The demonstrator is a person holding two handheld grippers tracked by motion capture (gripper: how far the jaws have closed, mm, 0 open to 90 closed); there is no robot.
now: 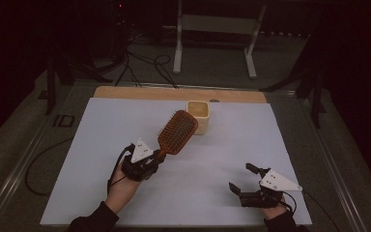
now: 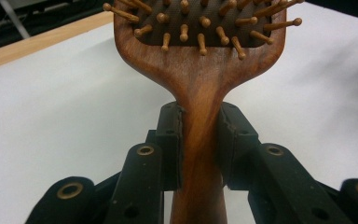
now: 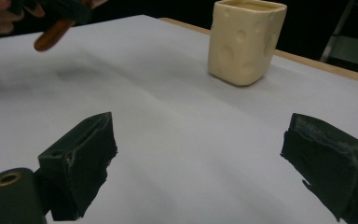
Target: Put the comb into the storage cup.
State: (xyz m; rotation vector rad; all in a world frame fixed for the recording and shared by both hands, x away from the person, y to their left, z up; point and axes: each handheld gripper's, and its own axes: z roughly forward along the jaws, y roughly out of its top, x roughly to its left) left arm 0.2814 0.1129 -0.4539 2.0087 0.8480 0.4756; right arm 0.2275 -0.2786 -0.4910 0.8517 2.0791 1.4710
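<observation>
White paper covers the table [image 1: 232,203]. Held above it by the left gripper [image 1: 155,157], fingers [image 2: 170,140] clamped on its narrow handle, the stiff, light wooden hairbrush [image 1: 176,131] points at the cup [image 1: 199,115]; that smooth handle may slip. Right gripper [image 1: 240,180] rests open.

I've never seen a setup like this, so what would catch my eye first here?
Likely the wooden hairbrush, held by its handle in the left gripper above the middle of the white table, bristles showing. Just behind it, near the far edge, stands a cream cup. At the near right, the right gripper waits with its fingers wide apart and nothing between them.
</observation>
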